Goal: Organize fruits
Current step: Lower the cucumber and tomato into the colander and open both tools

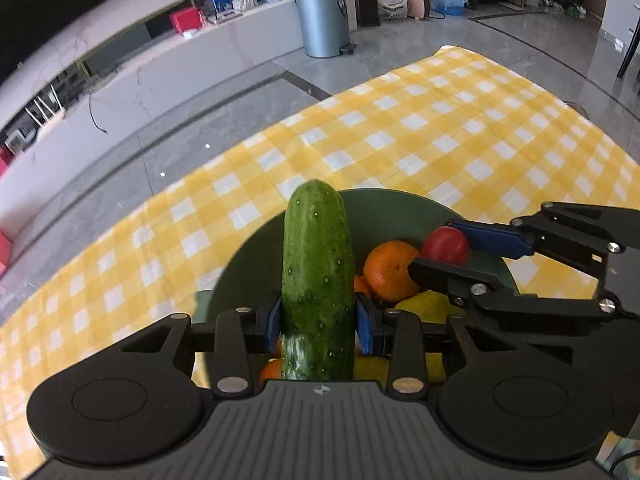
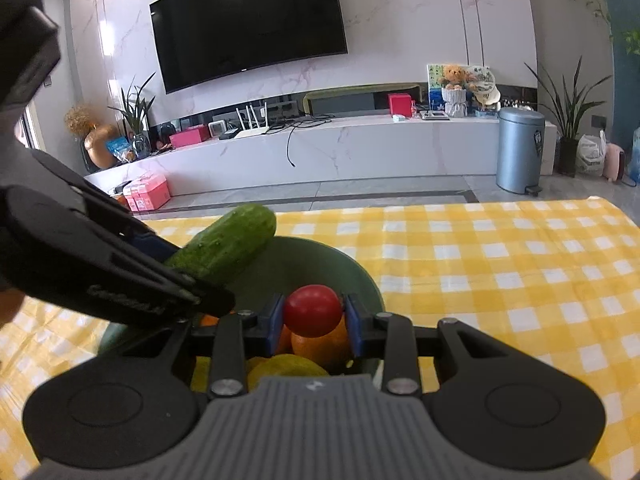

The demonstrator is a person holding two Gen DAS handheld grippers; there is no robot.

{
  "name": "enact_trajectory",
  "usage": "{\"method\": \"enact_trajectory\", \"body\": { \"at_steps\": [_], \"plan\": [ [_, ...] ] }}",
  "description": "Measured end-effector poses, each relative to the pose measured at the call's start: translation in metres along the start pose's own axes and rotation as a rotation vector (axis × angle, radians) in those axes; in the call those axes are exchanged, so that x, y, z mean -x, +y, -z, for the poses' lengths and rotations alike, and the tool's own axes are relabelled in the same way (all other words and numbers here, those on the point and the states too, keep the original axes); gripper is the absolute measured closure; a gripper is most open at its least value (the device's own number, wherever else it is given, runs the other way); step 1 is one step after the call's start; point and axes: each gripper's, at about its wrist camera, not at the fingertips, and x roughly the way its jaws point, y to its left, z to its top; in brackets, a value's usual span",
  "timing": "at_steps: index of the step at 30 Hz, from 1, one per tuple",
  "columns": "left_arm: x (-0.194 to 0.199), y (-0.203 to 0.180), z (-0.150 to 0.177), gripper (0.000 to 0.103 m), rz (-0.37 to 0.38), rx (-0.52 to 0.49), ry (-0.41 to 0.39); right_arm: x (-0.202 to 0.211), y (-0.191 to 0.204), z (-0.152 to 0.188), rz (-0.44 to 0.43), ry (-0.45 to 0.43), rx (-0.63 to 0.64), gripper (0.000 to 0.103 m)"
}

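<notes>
Pinching the cucumber (image 1: 316, 280) above the green bowl (image 1: 240, 256), the left gripper (image 1: 317, 322) should lower before letting go; beyond it the right gripper (image 2: 314, 322) clamps a tomato (image 2: 313, 310) over the oranges (image 1: 390, 270), so stagger drops to avoid bumping.

The surface (image 1: 460, 128) wears a yellow-and-white checked cloth (image 2: 500, 272), which fills the middle and right of both views. A green bowl (image 1: 400, 204) sits directly on the cloth, low and centre in the frame. Grey tiled floor (image 1: 240, 120) shows beyond the far edge.
</notes>
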Motion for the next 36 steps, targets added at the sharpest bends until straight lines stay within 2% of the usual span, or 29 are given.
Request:
{"method": "enact_trajectory", "body": {
  "at_steps": [10,13,18,23,28,36],
  "plan": [
    [-0.020,0.003,-0.002,0.061,-0.002,0.022,0.046,-0.007,-0.008,0.004,0.005,0.013,-0.013,0.074],
    [-0.021,0.006,0.001,0.057,0.001,0.048,0.040,-0.009,-0.009,0.003,0.001,0.010,-0.012,0.074],
    [-0.013,0.010,0.007,0.050,-0.002,0.063,0.014,-0.011,-0.011,0.004,-0.005,0.006,-0.008,0.074],
    [0.012,0.019,0.016,0.043,-0.017,0.108,-0.062,-0.010,-0.005,0.003,-0.036,-0.015,0.007,0.073],
    [0.032,0.026,0.029,0.043,-0.049,0.169,-0.092,-0.021,0.005,0.004,-0.060,0.012,0.033,0.073],
    [0.044,0.025,0.045,0.041,-0.040,0.222,-0.115,-0.031,0.015,0.009,-0.047,0.043,0.086,0.072]
  ]
}}
